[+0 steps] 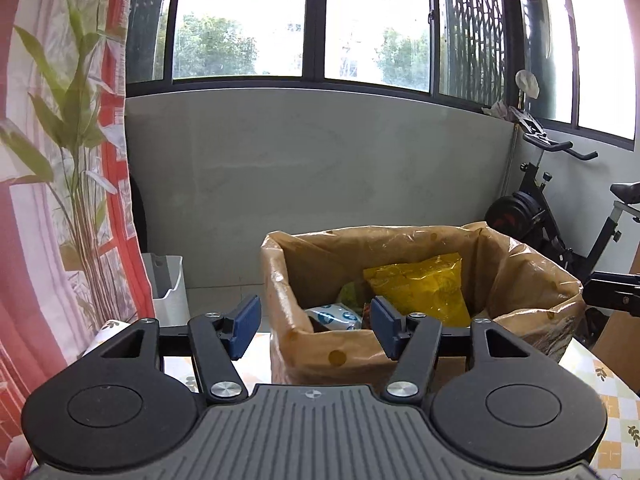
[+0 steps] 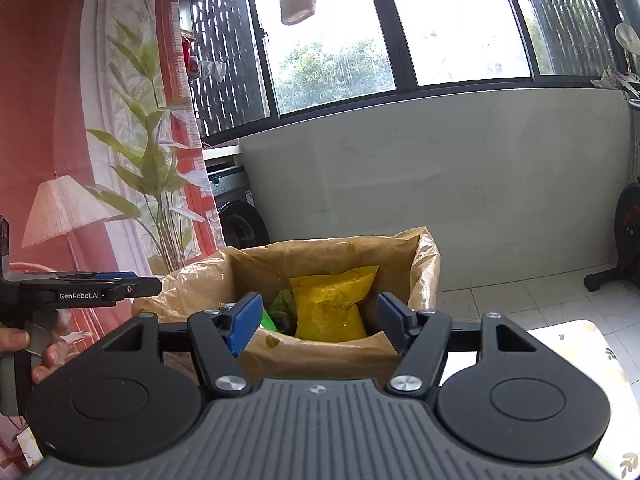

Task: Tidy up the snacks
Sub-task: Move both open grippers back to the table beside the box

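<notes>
A crinkly brown plastic bag stands open on the table. Inside sit a shiny yellow pack, a green pack and a white-and-blue one. The left gripper and right gripper both gape wide, with nothing held in their flat blue pads.

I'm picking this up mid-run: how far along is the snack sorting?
Done: a yellow snack bag, a green packet and a white-and-blue packet already sit inside the brown plastic bag on the table. In hand: nothing; the left gripper and right gripper are both open and empty. Left: no loose snacks show on the visible tablecloth, so it may be nearly finished.
</notes>
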A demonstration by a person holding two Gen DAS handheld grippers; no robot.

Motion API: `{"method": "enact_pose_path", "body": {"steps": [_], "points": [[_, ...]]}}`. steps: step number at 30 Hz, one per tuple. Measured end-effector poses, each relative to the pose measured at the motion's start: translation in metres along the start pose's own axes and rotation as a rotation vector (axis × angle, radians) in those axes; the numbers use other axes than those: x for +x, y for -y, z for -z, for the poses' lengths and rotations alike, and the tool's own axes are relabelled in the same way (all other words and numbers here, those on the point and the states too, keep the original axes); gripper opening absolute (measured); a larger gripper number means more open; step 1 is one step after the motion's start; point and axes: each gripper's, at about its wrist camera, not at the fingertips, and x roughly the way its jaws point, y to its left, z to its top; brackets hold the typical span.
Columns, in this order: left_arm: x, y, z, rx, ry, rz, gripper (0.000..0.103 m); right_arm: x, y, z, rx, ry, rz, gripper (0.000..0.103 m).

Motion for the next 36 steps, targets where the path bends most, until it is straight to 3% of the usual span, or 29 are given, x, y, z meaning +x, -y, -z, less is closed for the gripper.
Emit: {"method": "enact_pose_path", "body": {"steps": [6, 13, 21, 25, 30, 36], "points": [[-0.029, -0.008, 0.023, -0.017, -0.020, 0.043, 0.063, -0.010, -0.021, 0.025, -0.005, -0.031, -0.009, 0.067], [-0.046, -0.003, 0.093, -0.035, -0.157, 0.119, 0.063, -0.008, -0.039, 0.072, 0.038, -0.150, -0.031, 0.067], [-0.043, 0.001, 0.154, 0.015, -0.276, 0.187, 0.063, 0.005, -0.046, 0.113, 0.032, -0.291, -0.023, 0.067], [-0.038, 0.002, 0.177, 0.024, -0.343, 0.179, 0.063, 0.007, -0.047, 0.131, 0.012, -0.350, -0.016, 0.067], [-0.025, 0.004, 0.180, -0.022, -0.369, 0.168, 0.063, 0.012, -0.049, 0.147, -0.022, -0.415, 0.017, 0.067], [-0.014, 0.043, 0.173, 0.020, -0.372, 0.245, 0.063, 0.007, -0.037, 0.151, -0.005, -0.415, 0.052, 0.067]]}}
